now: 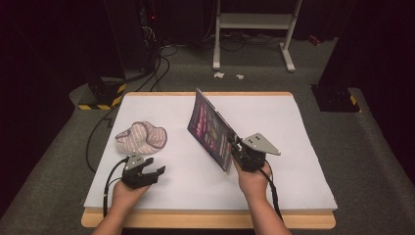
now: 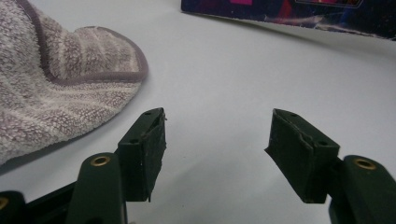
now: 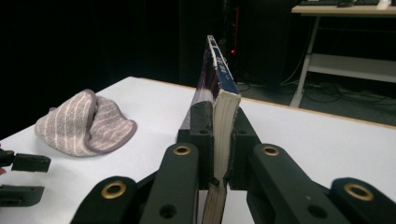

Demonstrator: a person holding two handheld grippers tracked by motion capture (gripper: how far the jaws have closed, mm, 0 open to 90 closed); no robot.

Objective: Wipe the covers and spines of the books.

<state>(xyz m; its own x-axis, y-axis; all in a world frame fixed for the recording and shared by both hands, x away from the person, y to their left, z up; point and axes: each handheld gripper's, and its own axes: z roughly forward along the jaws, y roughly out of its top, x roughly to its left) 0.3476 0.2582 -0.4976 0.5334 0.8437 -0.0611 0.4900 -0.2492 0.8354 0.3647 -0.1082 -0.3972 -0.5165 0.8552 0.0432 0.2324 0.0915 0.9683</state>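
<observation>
Already the right gripper point(image 3: 219, 154) had its fingers clenched on the book point(image 1: 211, 128), held tilted above the counter point(image 1: 303, 186); setting down remained. Left gripper point(image 1: 155, 165) released, idle beside the towel point(image 1: 141, 137).

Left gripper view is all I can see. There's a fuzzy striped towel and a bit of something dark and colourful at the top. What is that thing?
Observer: It's a book, tilted up on edge above the white table.
Operator: Why doesn't it fall over?
Observer: The right gripper is shut on the book's page edge, one jaw on each side.
Operator: Is my gripper holding anything?
Observer: No. The left gripper is open over bare table, just in front of the towel.
</observation>
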